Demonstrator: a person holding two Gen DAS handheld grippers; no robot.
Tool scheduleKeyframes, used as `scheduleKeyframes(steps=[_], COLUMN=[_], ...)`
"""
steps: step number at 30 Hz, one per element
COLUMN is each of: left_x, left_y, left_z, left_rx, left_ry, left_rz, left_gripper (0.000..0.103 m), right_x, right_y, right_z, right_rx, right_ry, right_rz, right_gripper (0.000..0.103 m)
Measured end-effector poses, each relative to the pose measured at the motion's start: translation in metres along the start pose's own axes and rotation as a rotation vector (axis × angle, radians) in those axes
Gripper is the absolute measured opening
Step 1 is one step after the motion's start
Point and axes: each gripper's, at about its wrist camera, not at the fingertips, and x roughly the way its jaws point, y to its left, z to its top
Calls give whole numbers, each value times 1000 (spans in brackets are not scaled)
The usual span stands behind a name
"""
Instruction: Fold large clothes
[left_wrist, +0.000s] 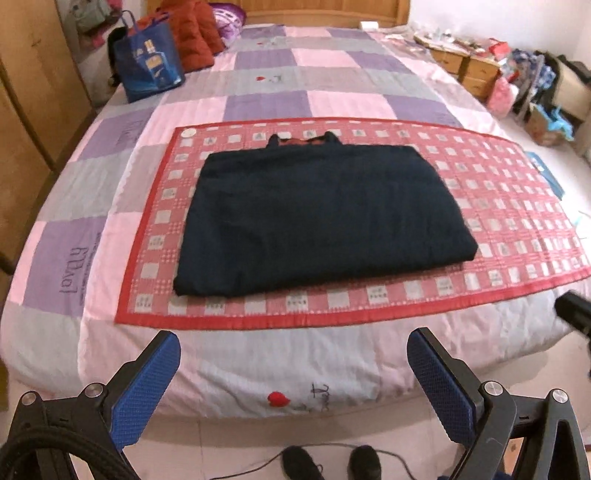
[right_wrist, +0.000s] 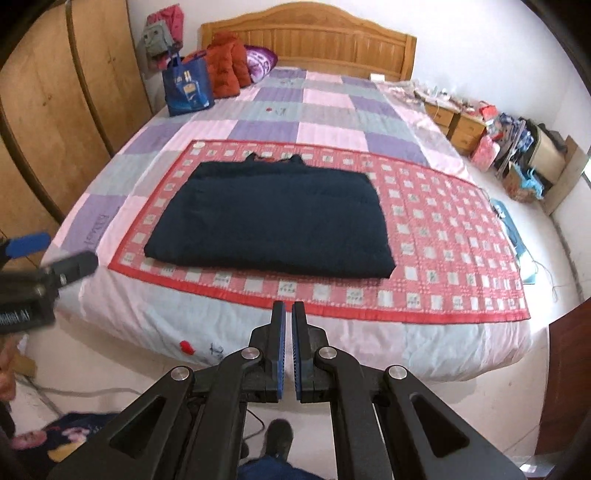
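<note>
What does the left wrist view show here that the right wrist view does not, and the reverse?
Only the left wrist view shows the left gripper from behind, jaws wide open and empty, and two dark shoes on the floor.

Only the right wrist view shows the right gripper head-on, shut on nothing, plus the whole wooden headboard.

Both show the folded dark garment lying on the red checked mat, the patchwork quilt and the blue bag.

One folded dark garment (left_wrist: 321, 218) sits on one red checked mat (left_wrist: 498, 206), on one bed (left_wrist: 258, 92). Two grippers, left gripper (left_wrist: 293, 345) and right gripper (right_wrist: 288, 308). One blue bag (left_wrist: 149, 72), one orange jacket (left_wrist: 194, 35), two shoes (left_wrist: 301, 461).
</note>
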Motion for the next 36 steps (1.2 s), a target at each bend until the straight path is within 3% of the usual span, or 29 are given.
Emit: scheduleKeyframes(steps=[3,7,12,21,36], left_x=[2,-1,-7,-13,-7], left_y=[-10,-27,-43,-79,-80], left_z=[-3,0,8,-7,-6], left_rx=[-21,-34,-77,-43,-75], left_ry=[18,20,17,69,99], left_rz=[-12,18,-3,32,45], left_gripper=[101,101,101,101,101], right_x=[-1,2,9,2,1], right_y=[-11,-24,-31,-32,-41], right_z=[3,8,13,1,-6], right_rx=[31,45,85,77,53], right_ry=[28,50,104,117,127], right_rz=[-29,6,34,74,123], right_gripper=[4,4,4,4,4])
